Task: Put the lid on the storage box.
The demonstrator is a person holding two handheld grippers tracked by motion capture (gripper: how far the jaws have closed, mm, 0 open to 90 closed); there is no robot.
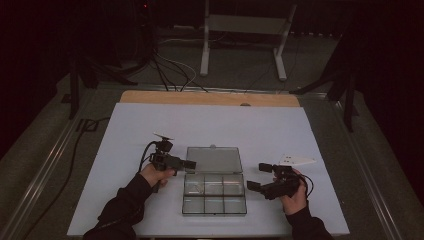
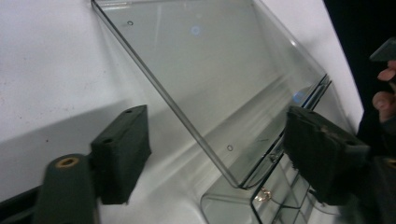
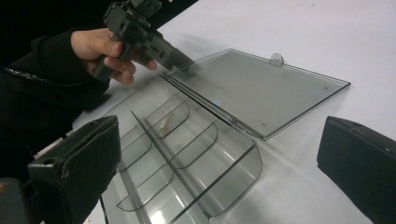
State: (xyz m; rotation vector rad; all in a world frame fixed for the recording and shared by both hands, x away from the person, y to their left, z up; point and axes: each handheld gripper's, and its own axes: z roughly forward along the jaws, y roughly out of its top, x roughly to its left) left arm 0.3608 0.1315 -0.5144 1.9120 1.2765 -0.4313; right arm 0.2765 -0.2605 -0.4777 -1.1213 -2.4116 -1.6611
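A clear plastic compartment box (image 1: 214,199) lay open near the front middle of the white counter (image 1: 125,130), its lid (image 1: 214,160) folded flat back toward twelve o'clock on the hinge. The left tool (image 1: 187,163) came in from nine o'clock, level with the hinge line, at the lid's near left corner; in the left gripper view its two pads (image 2: 122,151) stood apart with the lid's edge between them, not pressing on it, so I judged it was getting set to pinch the lid, probably to swing it over the tray. The right tool (image 1: 260,176) hung at about three o'clock, just off the box's right side, jaws wide apart and holding nothing, pointed toward the tray as if waiting to steady it. From the right gripper view the dividers (image 3: 175,140) looked bare except for one small pale bit (image 3: 163,125) in a compartment by the hinge; what it was I could not tell.
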